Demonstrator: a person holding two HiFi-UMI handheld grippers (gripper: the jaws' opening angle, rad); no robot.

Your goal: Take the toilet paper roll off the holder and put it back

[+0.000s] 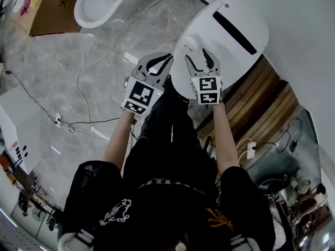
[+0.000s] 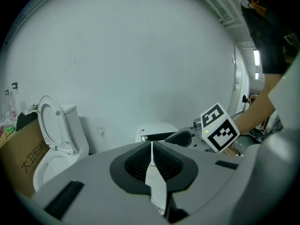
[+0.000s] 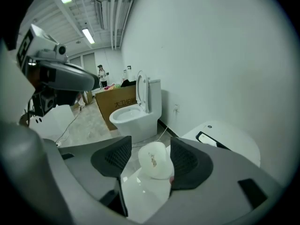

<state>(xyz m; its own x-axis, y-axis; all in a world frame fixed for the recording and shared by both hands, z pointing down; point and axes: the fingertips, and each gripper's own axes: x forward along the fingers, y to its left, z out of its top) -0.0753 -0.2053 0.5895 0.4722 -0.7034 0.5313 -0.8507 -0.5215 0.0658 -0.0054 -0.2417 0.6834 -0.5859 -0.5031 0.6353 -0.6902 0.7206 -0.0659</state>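
Note:
A small white toilet paper roll (image 3: 155, 161) stands on the glossy top of a white rounded unit (image 3: 225, 142) with a black slot. My right gripper (image 3: 149, 157) is open around the roll: the right pad (image 3: 185, 159) is at the roll's side, and a gap shows at the left pad (image 3: 115, 156). In the head view the roll (image 1: 189, 43) lies at the tips of the right gripper (image 1: 201, 58), over the white unit (image 1: 235, 14). My left gripper (image 1: 157, 63) hovers just left of it, shut on nothing, its pads (image 2: 140, 161) together.
A white toilet (image 1: 104, 4) and a cardboard box (image 1: 52, 9) stand on the marble floor at upper left. Cables (image 1: 78, 124) trail across the floor. Wooden slats (image 1: 261, 103) lie right of the white unit, beside the white wall (image 1: 309, 41).

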